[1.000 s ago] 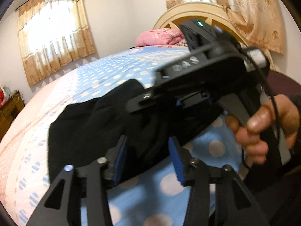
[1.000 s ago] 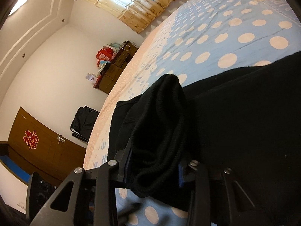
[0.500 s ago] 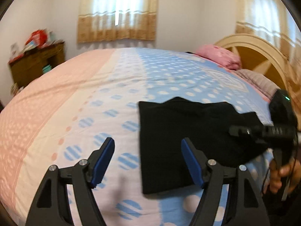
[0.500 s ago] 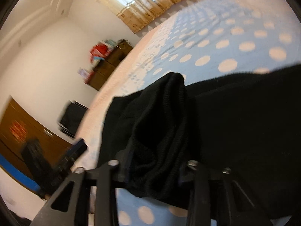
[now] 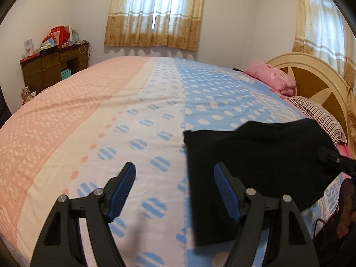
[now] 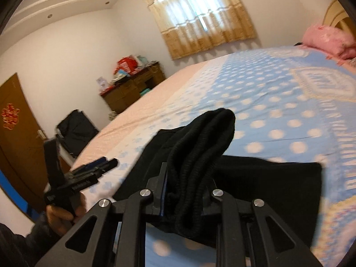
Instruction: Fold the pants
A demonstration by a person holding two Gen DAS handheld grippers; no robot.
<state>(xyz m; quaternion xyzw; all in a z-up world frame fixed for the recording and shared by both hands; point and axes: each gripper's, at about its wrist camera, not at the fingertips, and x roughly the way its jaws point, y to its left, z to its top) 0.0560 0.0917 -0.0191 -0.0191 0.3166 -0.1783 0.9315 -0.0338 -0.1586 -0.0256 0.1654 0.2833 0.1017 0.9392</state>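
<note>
Left gripper (image 5: 174,188): I have the fingers spread wide, blue pads (image 5: 225,191) facing each other, nothing between them and nothing touching them. It hangs above the bed (image 5: 89,115), over the pale dotted band of the sheet, with the right finger overlapping the left edge of the pants (image 5: 255,158) in the view; whether it touches the cloth I cannot tell.

Right gripper (image 6: 185,191): fingers clenched on a bunched roll of the black pants (image 6: 200,146), which sticks up beyond the fingertips. The pads are mostly buried in the fabric; only a sliver of blue shows on the left one.

Pants lie folded flat near the bed's near edge, toward the headboard (image 5: 316,84) side, on the blue dotted part of the sheet.

Hidden or cut off: in the left view the right gripper shows only as a dark stub at the right frame edge, so its grasp cannot be read there. The near edge of the pants is covered by the fingers in both views. The right view is motion-blurred on the sheet.

Only the right view shows the left gripper from outside, held in a hand (image 6: 60,215) off the bed's near edge. Only the left view shows the pants' flat outline.
</note>
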